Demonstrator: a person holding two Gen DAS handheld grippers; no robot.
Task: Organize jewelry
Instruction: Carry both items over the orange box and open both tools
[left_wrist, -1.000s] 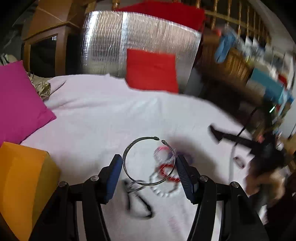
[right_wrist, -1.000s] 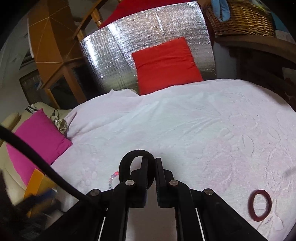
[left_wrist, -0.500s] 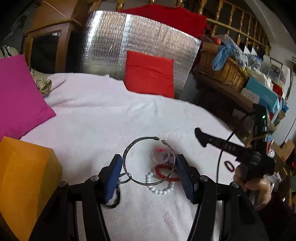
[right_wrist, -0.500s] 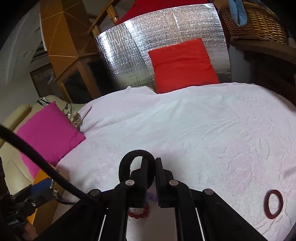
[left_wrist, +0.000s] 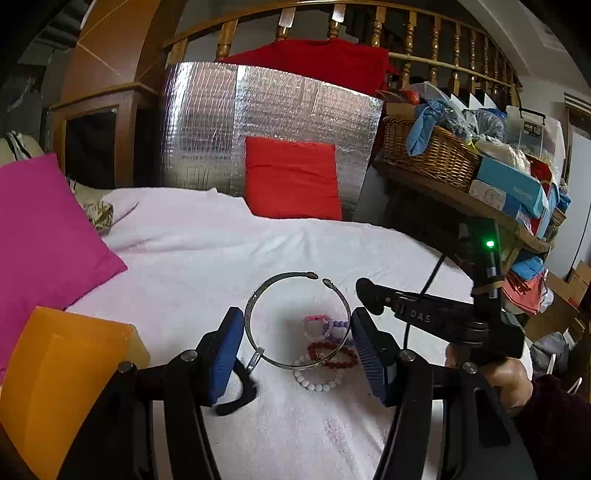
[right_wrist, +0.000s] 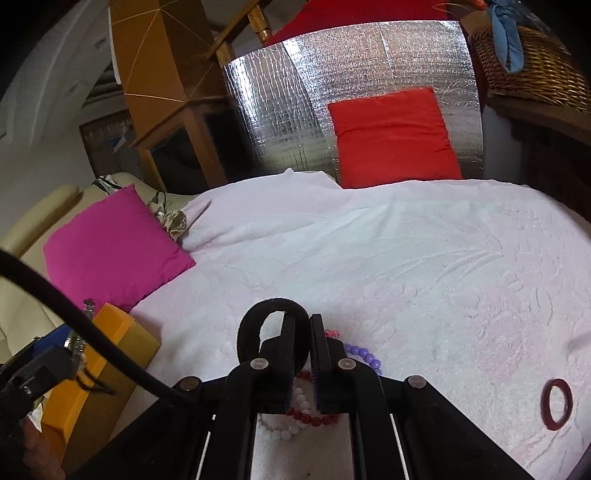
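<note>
My left gripper (left_wrist: 297, 330) is shut on a silver open bangle (left_wrist: 255, 299), blue pads pressing its two sides, held above the white cloth. Under it lie a pink-and-purple bead bracelet (left_wrist: 325, 323), a red bead bracelet (left_wrist: 332, 354) and a white bead bracelet (left_wrist: 317, 384). A black band (left_wrist: 240, 397) lies by the left pad. My right gripper (right_wrist: 303, 326) is shut on a black elastic loop (right_wrist: 255, 323); it shows as a dark tip (left_wrist: 369, 291) in the left wrist view. A dark red ring (right_wrist: 557, 404) lies far right on the cloth.
An orange box (left_wrist: 66, 387) stands at the left front, also seen as the orange box (right_wrist: 110, 350) in the right wrist view. A magenta cushion (left_wrist: 44, 240) lies left, a red cushion (left_wrist: 291, 177) leans on a silver foil panel (left_wrist: 266, 122). A wicker basket (left_wrist: 424, 151) sits on a cluttered shelf.
Both grippers have lifted a little from the cloth, each keeping its hold. In the left wrist view the right gripper has come leftward, closer to the bangle. The beads now show under both.
</note>
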